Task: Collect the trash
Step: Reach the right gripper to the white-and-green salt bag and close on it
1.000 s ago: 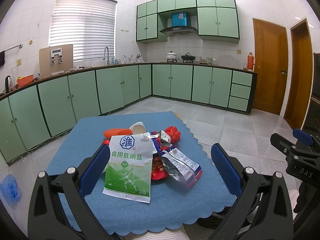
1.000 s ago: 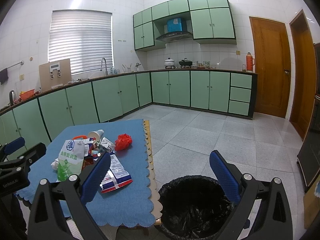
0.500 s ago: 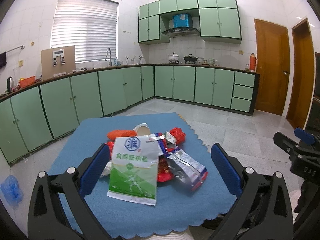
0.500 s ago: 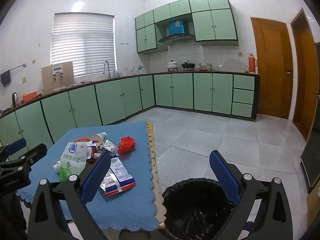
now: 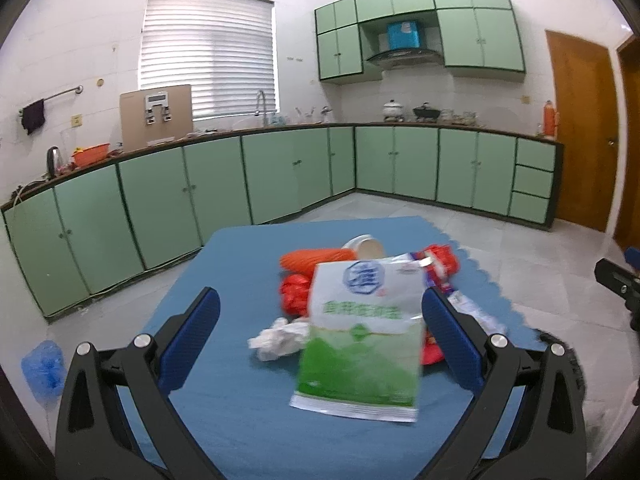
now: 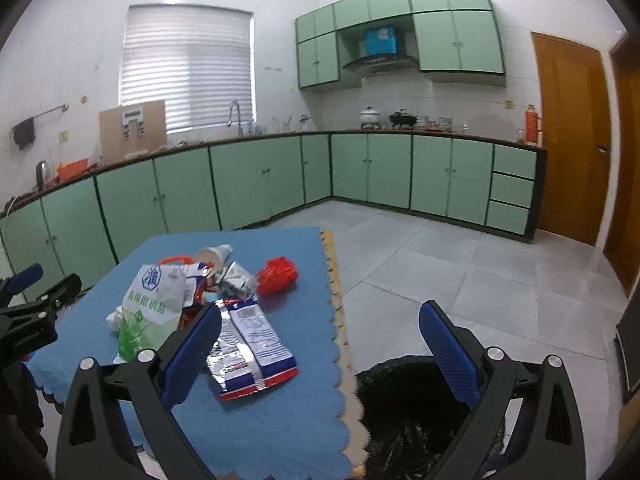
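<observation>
A pile of trash lies on a blue-covered table (image 5: 224, 420). On top is a white and green salt bag (image 5: 360, 336), which also shows in the right wrist view (image 6: 150, 308). Beside it lie a crumpled white tissue (image 5: 280, 338), an orange wrapper (image 5: 316, 260), a paper cup (image 5: 366, 246), red plastic (image 6: 278, 274) and a silver and blue foil packet (image 6: 250, 344). My left gripper (image 5: 320, 332) is open and empty above the table's near side, in front of the salt bag. My right gripper (image 6: 320, 344) is open and empty above the table's right edge.
A black-lined trash bin (image 6: 416, 408) stands on the floor right of the table. Green kitchen cabinets (image 5: 224, 184) run along the far walls. A blue plastic bag (image 5: 42, 368) lies on the floor at the left. Wooden doors (image 6: 568, 136) are at the right.
My left gripper has swung to the right, so the trash pile now sits right of centre between its fingers. My right gripper has moved slightly left and closer to the table.
</observation>
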Motion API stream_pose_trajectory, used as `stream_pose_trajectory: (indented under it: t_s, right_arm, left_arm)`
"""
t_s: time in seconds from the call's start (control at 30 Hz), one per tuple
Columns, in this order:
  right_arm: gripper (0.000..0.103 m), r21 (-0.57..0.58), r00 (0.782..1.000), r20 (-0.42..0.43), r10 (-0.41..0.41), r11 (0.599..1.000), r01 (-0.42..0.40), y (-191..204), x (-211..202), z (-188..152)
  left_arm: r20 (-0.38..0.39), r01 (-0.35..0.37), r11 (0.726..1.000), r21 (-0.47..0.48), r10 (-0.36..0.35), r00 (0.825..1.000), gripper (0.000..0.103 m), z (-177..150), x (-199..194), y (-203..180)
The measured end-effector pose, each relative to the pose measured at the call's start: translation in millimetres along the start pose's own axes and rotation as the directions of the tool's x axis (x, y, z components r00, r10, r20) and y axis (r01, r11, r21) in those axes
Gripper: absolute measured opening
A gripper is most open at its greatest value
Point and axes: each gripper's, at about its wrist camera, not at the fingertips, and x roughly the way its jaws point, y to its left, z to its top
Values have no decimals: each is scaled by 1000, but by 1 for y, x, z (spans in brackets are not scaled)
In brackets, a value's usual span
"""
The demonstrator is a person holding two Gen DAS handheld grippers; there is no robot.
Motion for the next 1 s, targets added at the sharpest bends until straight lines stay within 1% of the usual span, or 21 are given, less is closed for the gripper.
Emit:
stream_pose_trajectory:
  t_s: [0.13,0.23,0.33,0.4,0.53,0.57,0.6,0.67,0.77,0.9,1.0]
  right_arm:
    - [96,-21,998,-11,67,998,-67,24,22,-4]
    - [90,-43,994,-26,110,993,-111,44,41,-5]
    - [81,-37,988,-51,149,988,-151,59,57,-6]
    - [74,-33,981,-79,175,983,-178,69,70,-9]
    - [65,-30,964,-130,232,971,-238,88,90,-17]
    - [61,-35,956,-146,253,965,-261,94,96,-19]
    - [58,-38,953,-152,261,962,-270,98,98,-20]
    - [55,-41,945,-172,280,956,-291,105,105,-24]
    - [48,-23,926,-208,315,945,-327,111,114,-27]
    - [43,-32,913,-234,334,936,-350,118,122,-31]
    - [40,-29,899,-253,357,926,-376,120,126,-33]
  left_arm:
    - [-22,-1,1000,0,1,1000,98,-9,19,13]
    - [-48,-2,1000,-9,1,999,98,-17,30,23]
    - [-81,-19,1000,-23,17,997,98,-27,40,34]
    - [-99,-39,999,-29,36,994,98,-33,46,42]
    - [-126,-77,996,-45,71,989,98,-41,53,60]
    - [-130,-84,995,-46,77,988,98,-42,54,62]
    - [-134,-91,995,-48,84,987,98,-43,56,65]
    - [-142,-99,994,-50,91,986,98,-46,58,70]
    - [-154,-105,993,-50,96,983,98,-50,63,73]
    - [-172,-108,993,-56,97,980,98,-53,69,74]
    - [-181,-112,992,-59,99,978,98,-55,73,76]
